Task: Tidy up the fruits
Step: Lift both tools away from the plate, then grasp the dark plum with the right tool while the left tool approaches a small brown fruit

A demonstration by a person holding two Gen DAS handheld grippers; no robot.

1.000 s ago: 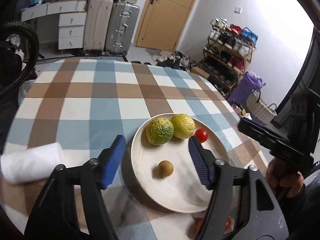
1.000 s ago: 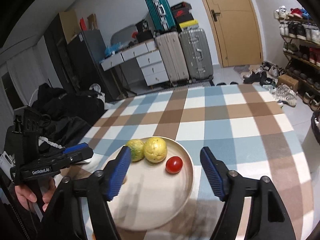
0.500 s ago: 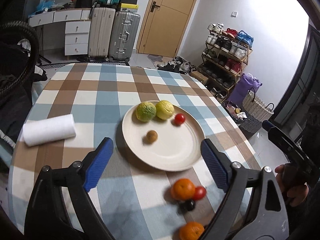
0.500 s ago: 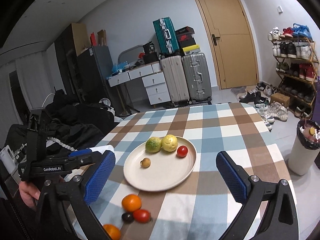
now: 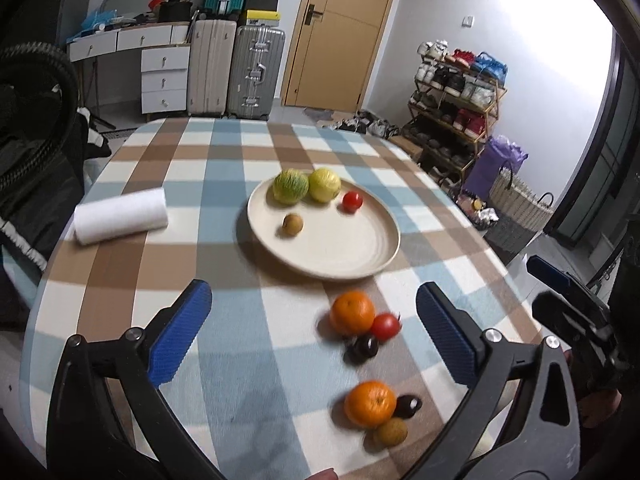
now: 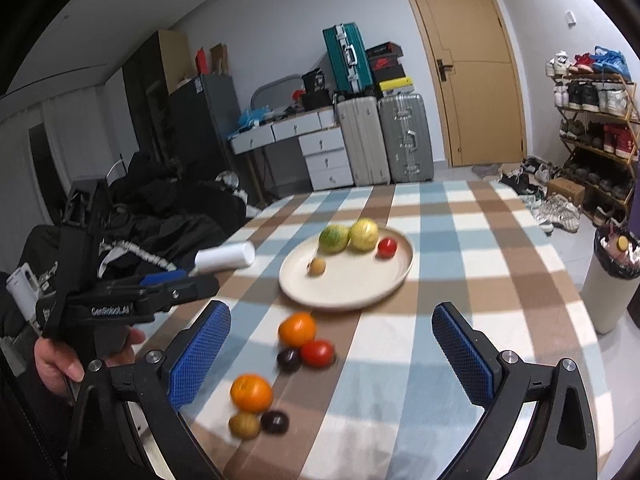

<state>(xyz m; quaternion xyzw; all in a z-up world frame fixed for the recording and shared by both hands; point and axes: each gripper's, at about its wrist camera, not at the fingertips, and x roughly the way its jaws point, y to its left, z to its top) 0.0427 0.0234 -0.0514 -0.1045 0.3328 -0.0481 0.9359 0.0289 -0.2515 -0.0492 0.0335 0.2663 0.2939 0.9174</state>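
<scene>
A cream plate (image 5: 352,256) (image 6: 372,292) on the checked table holds a green fruit (image 5: 291,187), a yellow fruit (image 5: 324,185), a red tomato (image 5: 352,201) and a small brown fruit (image 5: 293,224). Nearer me on the cloth lie an orange (image 5: 352,312), a tomato (image 5: 385,325) and a dark plum (image 5: 364,347), then a second orange (image 5: 370,403), another plum (image 5: 408,405) and a brown fruit (image 5: 391,432). My left gripper (image 5: 314,332) is open and empty above these loose fruits. My right gripper (image 6: 332,354) is open and empty too, over the same group (image 6: 298,330).
A white paper roll (image 5: 120,220) lies left of the plate. Black bags (image 6: 160,216) crowd the table's left side. A bin (image 6: 612,280) stands off the right edge, with a shoe rack (image 5: 456,92) and suitcases (image 5: 236,72) beyond.
Both grippers have pulled back and up from the plate, staying open. The loose oranges, tomato and plums near the front edge have come into view. The small brown fruit stays on the plate.
</scene>
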